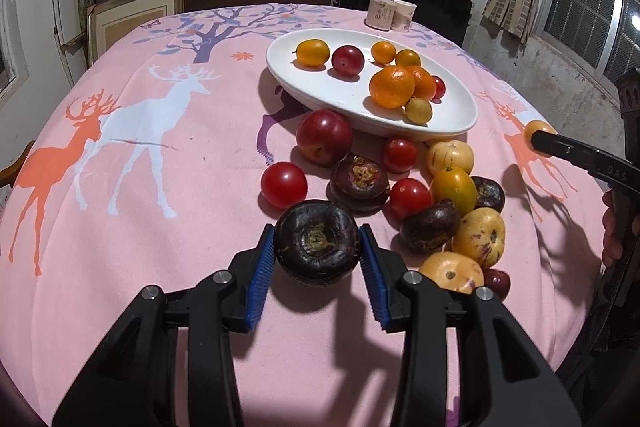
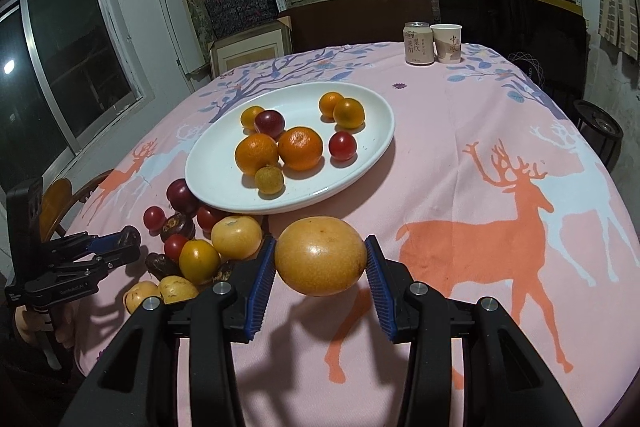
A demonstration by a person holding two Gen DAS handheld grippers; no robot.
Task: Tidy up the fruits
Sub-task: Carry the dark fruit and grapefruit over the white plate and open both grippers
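Item: fruit sorting, partly done.

Left gripper (image 1: 318,253): clenched on a dark purple fruit (image 1: 316,247), which was gripped between the blue pads at the near edge of the loose pile. Whether it was lifted clear of the pink tablecloth (image 1: 160,227) could not be told.

Right gripper (image 2: 320,263): clenched on a round yellow fruit (image 2: 321,255), which was held above the cloth, just in front of the white oval plate (image 2: 372,147); a shadow was cast beneath it.

Plate contents, as recorded from the right wrist view: two large oranges (image 2: 300,149), three smaller orange citrus, one dark red plum (image 2: 270,123), one cherry tomato (image 2: 343,145) and one small brownish-yellow fruit (image 2: 269,179). Roughly eight pieces were counted as placed.

Left on the cloth, beside the near rim of the plate: a large red plum (image 1: 324,136), three cherry tomatoes (image 1: 284,185), several more dark purple fruits (image 1: 360,183), several pale yellow streaked fruits (image 1: 478,235) and an orange-yellow one (image 1: 454,189). About a dozen pieces were judged still unsorted, besides the two held.

Progress: somewhat under half was judged complete. No grouping by kind was evident on the plate.

Also noted: a drink can (image 2: 419,43) and a paper cup (image 2: 447,43) at the far edge of the table.
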